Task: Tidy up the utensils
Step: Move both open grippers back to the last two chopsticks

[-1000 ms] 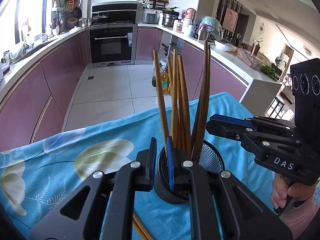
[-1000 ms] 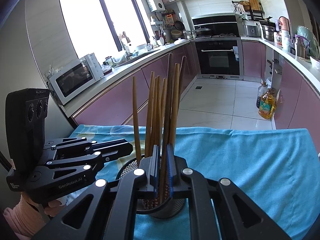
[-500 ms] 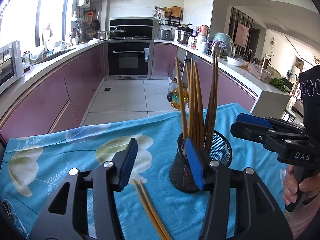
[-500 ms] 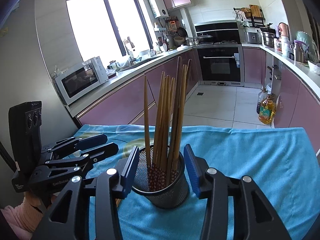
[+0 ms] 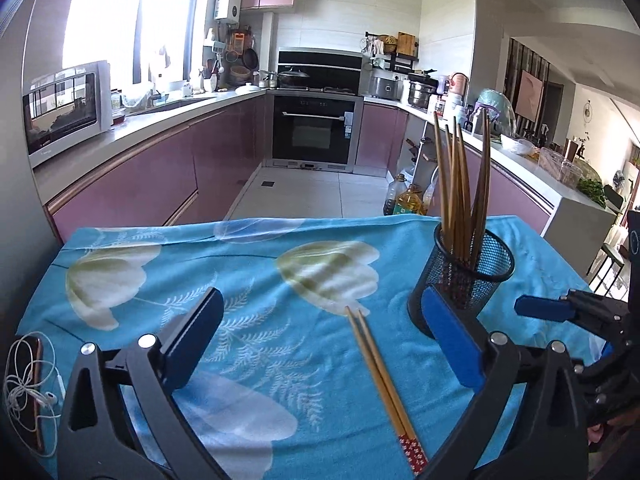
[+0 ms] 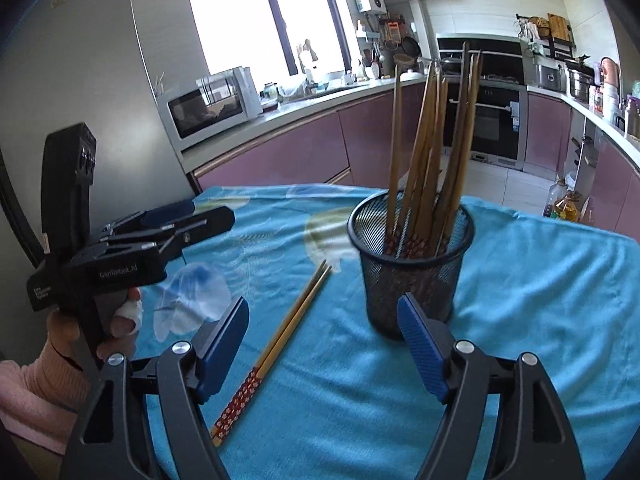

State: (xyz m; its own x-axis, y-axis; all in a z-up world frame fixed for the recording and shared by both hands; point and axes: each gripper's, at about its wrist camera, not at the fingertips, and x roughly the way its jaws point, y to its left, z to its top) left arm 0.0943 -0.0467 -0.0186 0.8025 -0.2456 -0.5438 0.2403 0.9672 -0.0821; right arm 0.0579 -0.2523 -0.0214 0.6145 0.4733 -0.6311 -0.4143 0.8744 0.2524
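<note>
**Desk under a blue flowered cloth**

The desk (image 5: 120,248) is covered by a turquoise cloth (image 5: 280,360) printed with pale flowers and ferns. On it a black mesh cup (image 5: 464,280) stands upright, full of chopsticks (image 5: 460,184). Just beside the cup a loose chopstick pair (image 5: 380,372) lies flat, apart from it. At the left edge lie a phone (image 5: 38,392) and tangled white earphones (image 5: 20,396).

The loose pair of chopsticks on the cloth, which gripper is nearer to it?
Left, narrowly. The left gripper straddles the chopstick pair; the right gripper has it by its left finger.
</note>
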